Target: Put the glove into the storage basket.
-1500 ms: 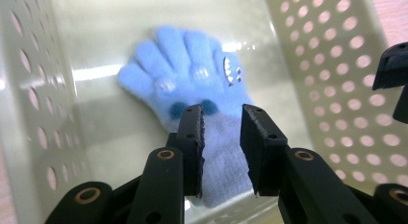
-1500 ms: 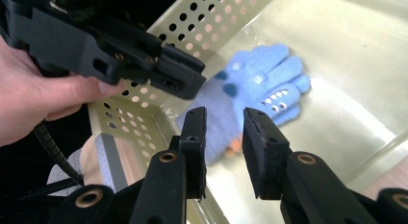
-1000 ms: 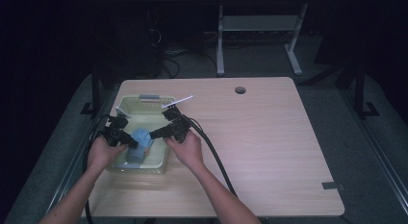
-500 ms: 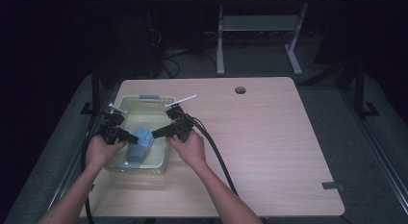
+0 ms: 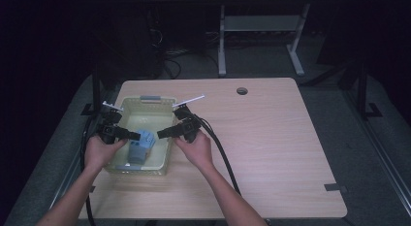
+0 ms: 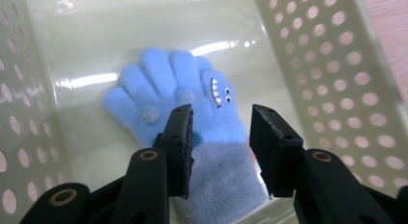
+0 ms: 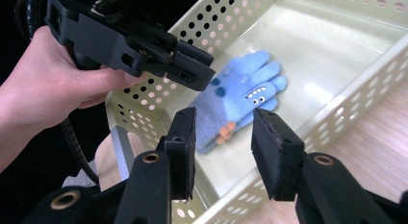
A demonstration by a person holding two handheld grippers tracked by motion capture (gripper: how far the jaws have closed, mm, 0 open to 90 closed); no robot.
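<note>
Lying below left tool (image 6: 220, 137), blue glove (image 6: 202, 118)

Blue monster glove (image 6: 202, 118) flat in basket (image 6: 332, 65)

Inside the perforated basket (image 5: 145, 170), bare floor lies open beyond the blue glove (image 6: 192, 113), while the basket's walls hem both open-jawed grippers' sideways passage.

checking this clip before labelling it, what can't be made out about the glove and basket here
- Glove cuff: in the left gripper view, cut off by the bottom edge and the left tool.
- Glove's face print: too small in the high view.
- Basket near wall: in the right gripper view, partly hidden by the right tool.
</note>
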